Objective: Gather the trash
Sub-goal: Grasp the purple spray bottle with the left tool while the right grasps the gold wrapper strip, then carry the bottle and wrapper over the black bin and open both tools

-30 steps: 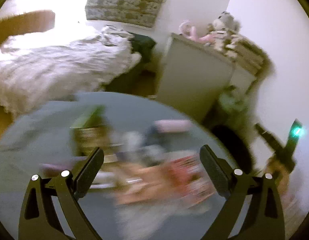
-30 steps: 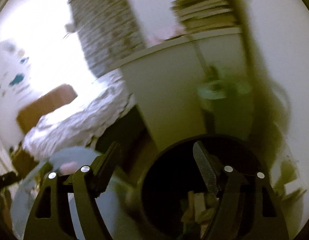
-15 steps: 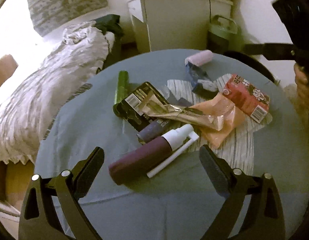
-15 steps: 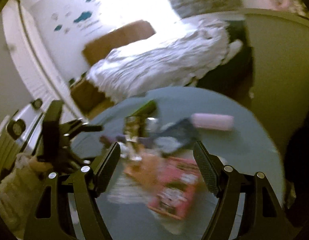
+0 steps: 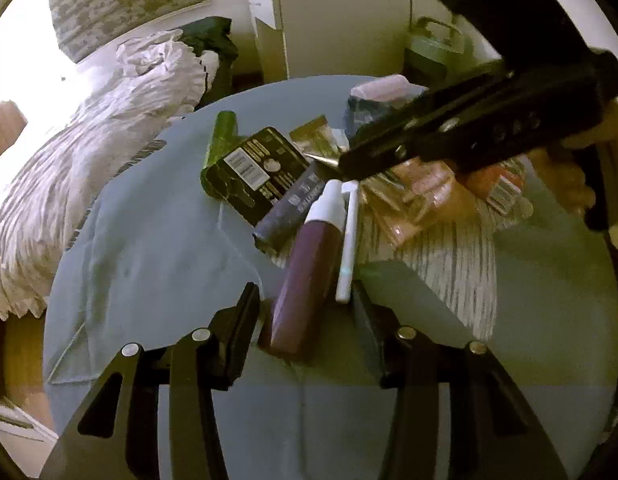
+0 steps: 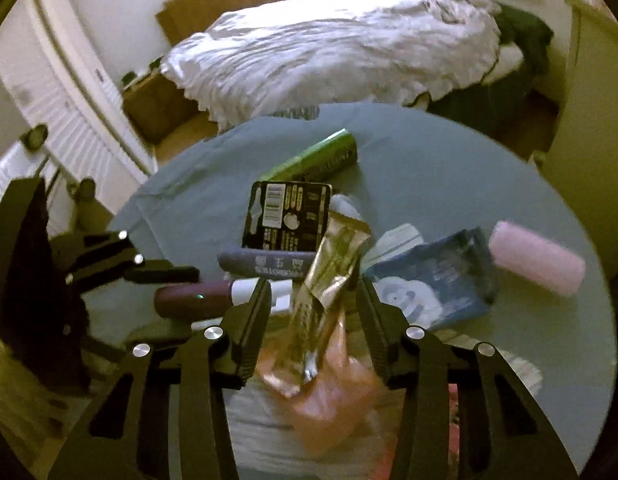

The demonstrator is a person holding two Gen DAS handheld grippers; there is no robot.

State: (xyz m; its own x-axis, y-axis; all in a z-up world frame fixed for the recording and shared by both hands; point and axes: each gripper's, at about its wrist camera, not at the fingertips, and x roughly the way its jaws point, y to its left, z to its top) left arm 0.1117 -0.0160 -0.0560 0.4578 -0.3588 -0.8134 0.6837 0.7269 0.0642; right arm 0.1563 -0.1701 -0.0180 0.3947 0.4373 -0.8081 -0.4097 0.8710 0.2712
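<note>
Round blue surface (image 5: 157, 264) carries the trash pile. Both grippers have dropped in since a moment ago: left gripper (image 5: 305, 316) fingers narrowed around purple bottle (image 5: 305, 276), right gripper (image 6: 311, 308) fingers around gold wrapper (image 6: 329, 280), beside bottle. Grasps imminent.

Trash heap mid tabletop (image 5: 157, 248): maroon bottle (image 5: 305, 276) with white cap lying flat, white pen (image 5: 348, 244) touching beside it, black barcode card (image 5: 255, 174), green tube (image 6: 315, 160), gold wrapper (image 6: 329, 276) tilted up, blue pouch (image 6: 433, 276), pink roll (image 6: 537, 262) apart.
</note>
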